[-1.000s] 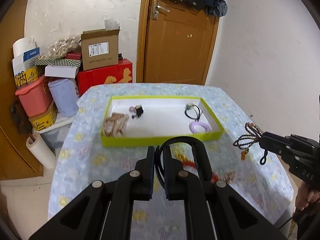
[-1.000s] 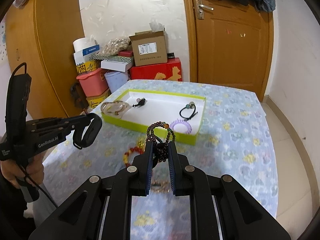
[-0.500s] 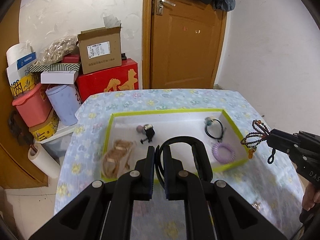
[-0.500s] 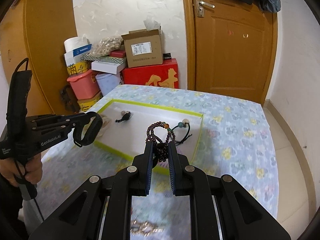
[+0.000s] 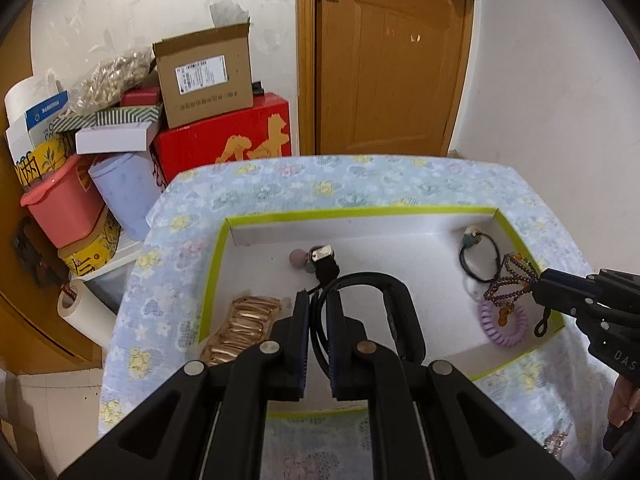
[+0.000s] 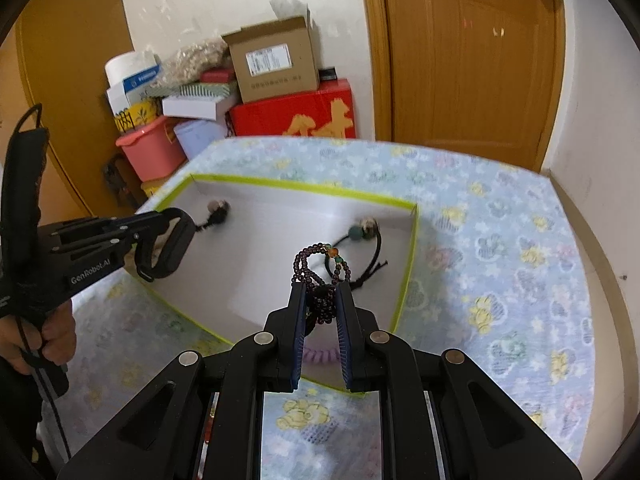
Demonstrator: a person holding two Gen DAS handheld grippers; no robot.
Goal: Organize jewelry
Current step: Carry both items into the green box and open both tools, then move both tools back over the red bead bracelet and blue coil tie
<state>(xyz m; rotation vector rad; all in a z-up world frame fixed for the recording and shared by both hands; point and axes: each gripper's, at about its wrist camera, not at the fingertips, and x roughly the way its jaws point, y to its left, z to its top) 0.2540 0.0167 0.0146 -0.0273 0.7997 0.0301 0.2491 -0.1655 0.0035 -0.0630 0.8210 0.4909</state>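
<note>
So under me there's a table (image 5: pixel 280 184) covered in a pale blue cloth with flower prints, running right out to the far edge by the door. Sitting flat on the cloth is a shallow white tray with a lime-green rim (image 5: pixel 360 213), taking up most of the middle. Off past the tray's near right corner there's a small glittery trinket (image 5: pixel 557 440) lying straight on the cloth, too blurry to make out.
</note>
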